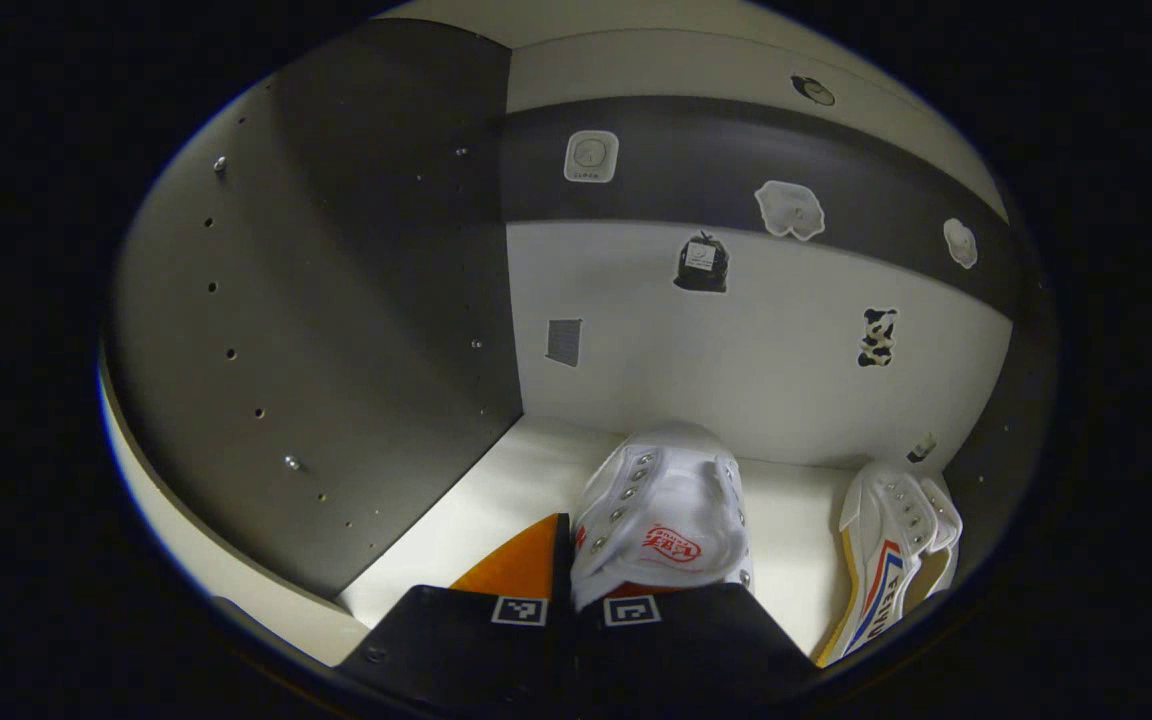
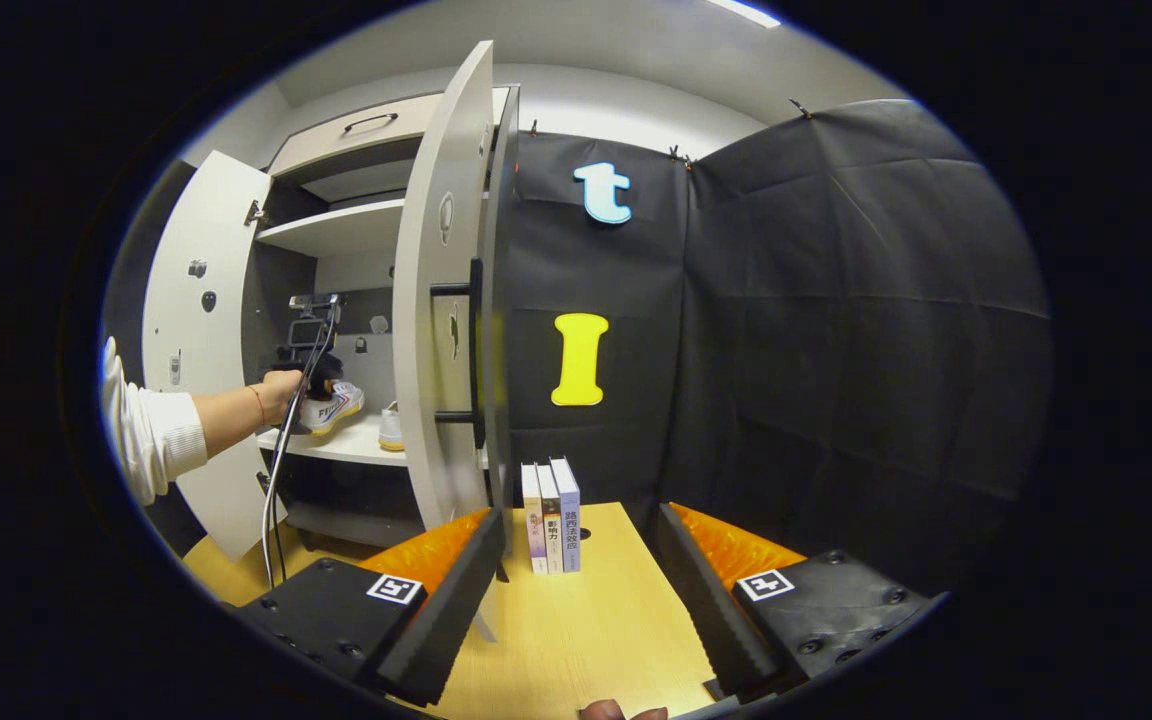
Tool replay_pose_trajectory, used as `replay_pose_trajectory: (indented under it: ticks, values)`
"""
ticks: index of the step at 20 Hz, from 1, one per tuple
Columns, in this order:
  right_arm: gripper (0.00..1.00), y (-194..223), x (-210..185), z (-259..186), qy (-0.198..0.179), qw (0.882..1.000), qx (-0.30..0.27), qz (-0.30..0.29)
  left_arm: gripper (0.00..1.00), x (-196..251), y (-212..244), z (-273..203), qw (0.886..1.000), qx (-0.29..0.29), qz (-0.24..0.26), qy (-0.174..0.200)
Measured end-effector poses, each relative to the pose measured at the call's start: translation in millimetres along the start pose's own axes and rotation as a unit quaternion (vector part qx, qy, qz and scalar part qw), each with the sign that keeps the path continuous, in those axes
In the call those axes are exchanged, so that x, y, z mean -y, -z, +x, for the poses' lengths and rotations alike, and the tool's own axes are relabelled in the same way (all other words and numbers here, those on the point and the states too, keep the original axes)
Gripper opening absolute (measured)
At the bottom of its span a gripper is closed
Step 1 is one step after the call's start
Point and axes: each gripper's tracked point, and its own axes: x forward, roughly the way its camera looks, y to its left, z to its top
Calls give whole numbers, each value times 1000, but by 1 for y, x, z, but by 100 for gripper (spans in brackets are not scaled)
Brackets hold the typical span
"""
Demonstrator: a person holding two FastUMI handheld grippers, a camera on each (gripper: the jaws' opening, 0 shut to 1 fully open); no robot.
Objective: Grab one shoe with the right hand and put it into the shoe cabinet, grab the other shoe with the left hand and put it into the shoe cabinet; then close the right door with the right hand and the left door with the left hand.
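Observation:
In the left gripper view my left gripper (image 1: 571,545) is inside the shoe cabinet, shut on the side wall of a white shoe (image 1: 666,510) with a red logo on its tongue. The shoe points toward the back wall over the white shelf (image 1: 496,480). A second white shoe (image 1: 891,545) with red and blue stripes lies on the same shelf to the right, near the side wall. The right gripper view shows the left gripper (image 2: 304,375) in a hand at the cabinet (image 2: 336,230), with both shoes (image 2: 334,408) (image 2: 391,427) on the shelf. My right gripper (image 2: 581,545) hangs open above the wooden table (image 2: 596,620).
Both cabinet doors stand open: the right door (image 2: 441,320) with its dark bar handle (image 2: 474,350) is close ahead of the right gripper, the left door (image 2: 198,330) swings out beyond the sleeve. Three books (image 2: 551,515) stand on the table. The cabinet's dark side wall (image 1: 336,330) is left of the held shoe.

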Motion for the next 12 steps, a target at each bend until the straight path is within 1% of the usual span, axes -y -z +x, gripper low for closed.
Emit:
replay_pose_trajectory:
  ticks: [3,8,10,12]
  values:
    - [98,1,4,-4,9,1000,-1,-3,6,3,5,8,1000,-6,0,-2]
    - [98,0,4,-12,14,1000,-1,-1,6,-1,20,14,1000,-29,-5,-12]
    - [98,1,6,-15,15,1000,0,1,9,-2,23,13,1000,-29,2,-11]
    - [98,3,6,-19,16,1000,-2,3,14,1,21,9,1000,-26,5,1]
